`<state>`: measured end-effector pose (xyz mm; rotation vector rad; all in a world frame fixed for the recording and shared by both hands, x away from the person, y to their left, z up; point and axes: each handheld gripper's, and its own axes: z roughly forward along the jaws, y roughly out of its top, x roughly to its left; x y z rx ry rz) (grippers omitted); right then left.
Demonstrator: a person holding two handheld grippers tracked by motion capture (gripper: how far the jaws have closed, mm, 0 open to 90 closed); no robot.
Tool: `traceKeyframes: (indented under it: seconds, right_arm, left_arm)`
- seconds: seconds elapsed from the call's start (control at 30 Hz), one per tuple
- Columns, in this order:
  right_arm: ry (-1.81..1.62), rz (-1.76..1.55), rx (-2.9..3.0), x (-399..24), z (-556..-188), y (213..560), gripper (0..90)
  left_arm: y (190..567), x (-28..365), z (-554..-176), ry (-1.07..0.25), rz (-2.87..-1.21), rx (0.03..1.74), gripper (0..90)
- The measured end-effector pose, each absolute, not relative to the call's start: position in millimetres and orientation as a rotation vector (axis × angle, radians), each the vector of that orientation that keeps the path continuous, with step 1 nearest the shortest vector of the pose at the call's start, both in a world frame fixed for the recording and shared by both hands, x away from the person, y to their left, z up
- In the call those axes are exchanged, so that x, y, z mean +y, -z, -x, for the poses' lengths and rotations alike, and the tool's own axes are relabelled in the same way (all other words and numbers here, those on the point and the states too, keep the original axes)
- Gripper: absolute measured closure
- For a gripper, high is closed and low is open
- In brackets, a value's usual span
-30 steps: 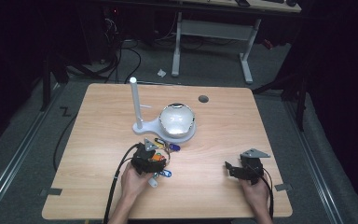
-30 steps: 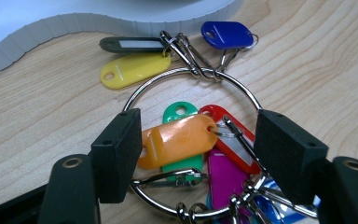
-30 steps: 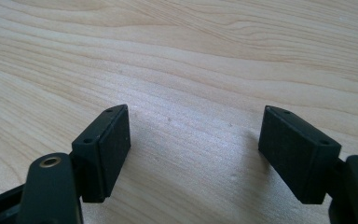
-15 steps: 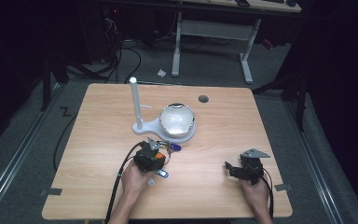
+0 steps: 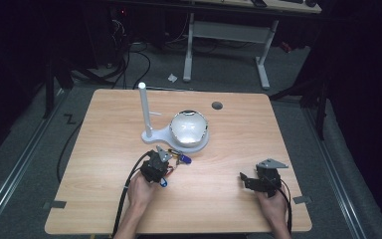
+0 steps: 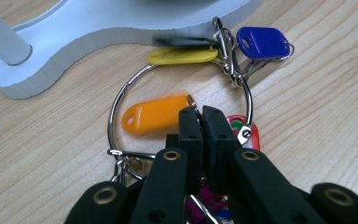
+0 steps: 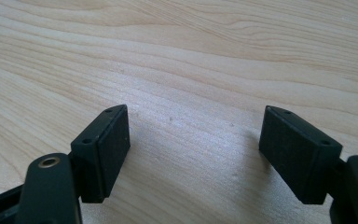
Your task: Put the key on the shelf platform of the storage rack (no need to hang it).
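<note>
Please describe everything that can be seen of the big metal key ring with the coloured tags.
The key ring is a thin, silver-looking wire loop lying on the wooden table beside the white stand base. It carries an orange tag, a yellow tag, and a blue tag on a clip; a red tag sits at its side. The left gripper has its jaws closed at the ring's near part.

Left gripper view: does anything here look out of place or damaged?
Nothing looks damaged or spilled. The key ring lies flat on the table, its blue tag and yellow tag against the edge of the white stand. The left gripper is shut at the ring, beside the orange tag.
</note>
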<state>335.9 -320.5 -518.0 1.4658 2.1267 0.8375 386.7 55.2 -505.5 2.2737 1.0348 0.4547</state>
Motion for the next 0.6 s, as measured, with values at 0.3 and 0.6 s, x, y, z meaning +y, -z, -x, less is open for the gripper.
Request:
traceKeyframes:
  seconds: [0.3,0.6]
  right_arm:
    - [-0.838,-1.465,2.127,-320,-336,518,24.7]
    - [-0.838,-1.465,2.127,-320,-336,518,24.7]
  left_arm:
    - [498,62,-384,-0.426,-2.202,1.017,88.3]
    - [466,86,-377,-0.411,-2.053,1.009,88.4]
